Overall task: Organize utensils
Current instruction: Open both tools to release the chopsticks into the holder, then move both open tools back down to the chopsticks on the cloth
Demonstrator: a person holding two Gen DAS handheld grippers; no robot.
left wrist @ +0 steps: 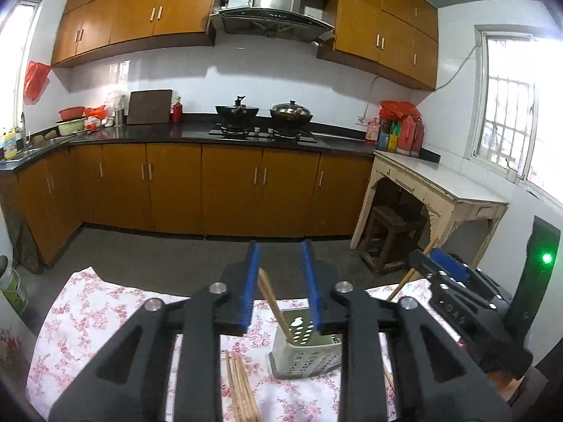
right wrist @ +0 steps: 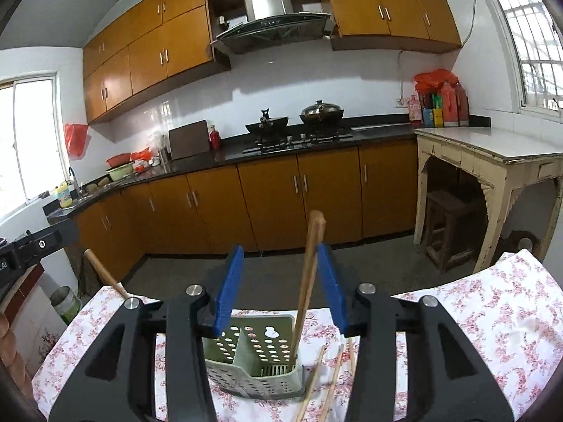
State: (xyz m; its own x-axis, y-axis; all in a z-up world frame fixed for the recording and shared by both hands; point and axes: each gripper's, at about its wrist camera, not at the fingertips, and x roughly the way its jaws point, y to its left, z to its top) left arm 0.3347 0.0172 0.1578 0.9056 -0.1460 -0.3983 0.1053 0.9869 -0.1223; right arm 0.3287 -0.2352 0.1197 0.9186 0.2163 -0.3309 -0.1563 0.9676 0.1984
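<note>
A green perforated utensil holder stands on the floral tablecloth. In the left wrist view, chopsticks lean in it, between my left gripper's open blue fingers, touching neither. More chopsticks lie loose below. In the right wrist view, a wooden utensil stands in the holder's right compartment, next to the right finger of my open right gripper. Loose chopsticks lie right of the holder. The right gripper also shows at the right of the left wrist view.
A wooden handle sticks up at the table's left edge. Beyond the table lie the kitchen floor, brown cabinets, a stove with two woks, and a white side table with a stool under it.
</note>
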